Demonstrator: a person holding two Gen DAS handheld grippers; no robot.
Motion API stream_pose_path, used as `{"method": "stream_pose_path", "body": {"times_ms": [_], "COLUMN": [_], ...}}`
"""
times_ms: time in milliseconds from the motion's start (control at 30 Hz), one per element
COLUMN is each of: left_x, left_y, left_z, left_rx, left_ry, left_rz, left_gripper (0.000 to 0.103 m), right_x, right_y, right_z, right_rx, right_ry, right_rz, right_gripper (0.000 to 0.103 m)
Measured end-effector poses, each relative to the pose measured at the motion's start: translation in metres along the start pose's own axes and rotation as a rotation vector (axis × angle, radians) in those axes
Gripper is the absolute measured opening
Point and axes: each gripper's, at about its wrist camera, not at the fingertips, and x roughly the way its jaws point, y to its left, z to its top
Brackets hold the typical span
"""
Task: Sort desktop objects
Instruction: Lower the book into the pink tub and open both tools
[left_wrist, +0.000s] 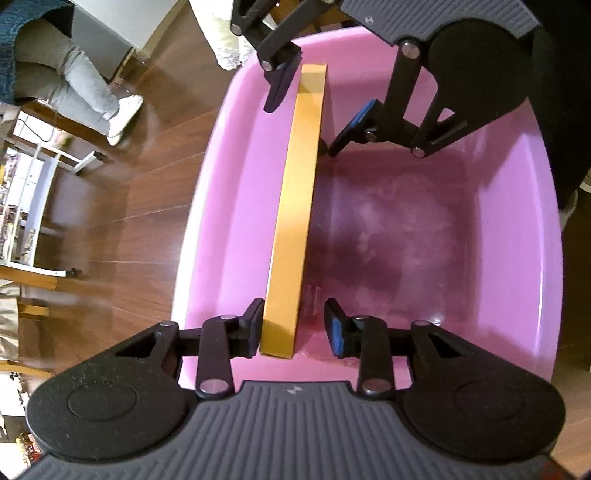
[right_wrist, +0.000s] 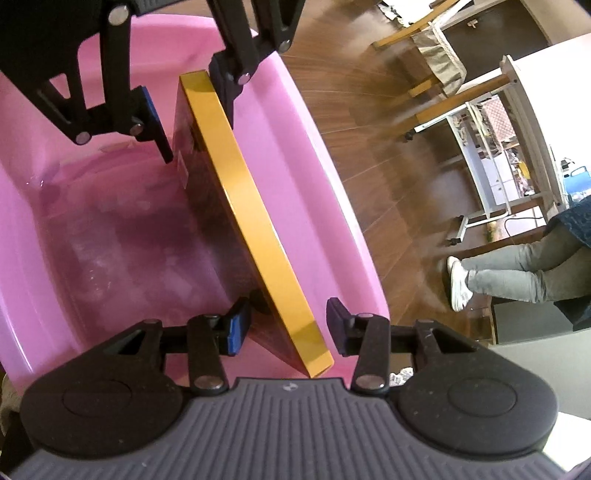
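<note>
The orange box (left_wrist: 295, 206) stands on edge inside the pink tub (left_wrist: 524, 229). Both the left gripper (left_wrist: 293, 328) and right gripper (right_wrist: 284, 325) straddle its ends, jaws wide, gripping nothing. Only the right wrist view shows its dark face, toward nine o'clock.

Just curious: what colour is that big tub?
Pink; the tub shows best in the left wrist view.

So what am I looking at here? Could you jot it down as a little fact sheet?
container: pink tub
item: flat box with orange edge, standing on edge inside the tub, near one wall
left hand-held gripper: open, one finger each side of the box's near end
right hand-held gripper: open, straddling the opposite end
floor: dark wood
background: seated person's legs
</note>
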Motion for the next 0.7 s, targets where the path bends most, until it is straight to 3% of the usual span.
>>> {"method": "stream_pose_path", "body": {"times_ms": [167, 700], "left_x": [-0.008, -0.003], "left_y": [0.004, 0.016], "left_z": [-0.002, 0.002], "left_rx": [-0.008, -0.062], "left_ry": [-0.021, -0.063], "left_rz": [0.058, 0.136], "left_gripper": [0.047, 0.053], "right_x": [-0.003, 0.003], "right_y": [-0.003, -0.020], "right_z": [-0.001, 0.001], "right_rx": [0.009, 0.067], "right_ry": [-0.008, 0.003], "right_rz": [-0.052, -0.155], "right_gripper": [0.054, 0.066]}}
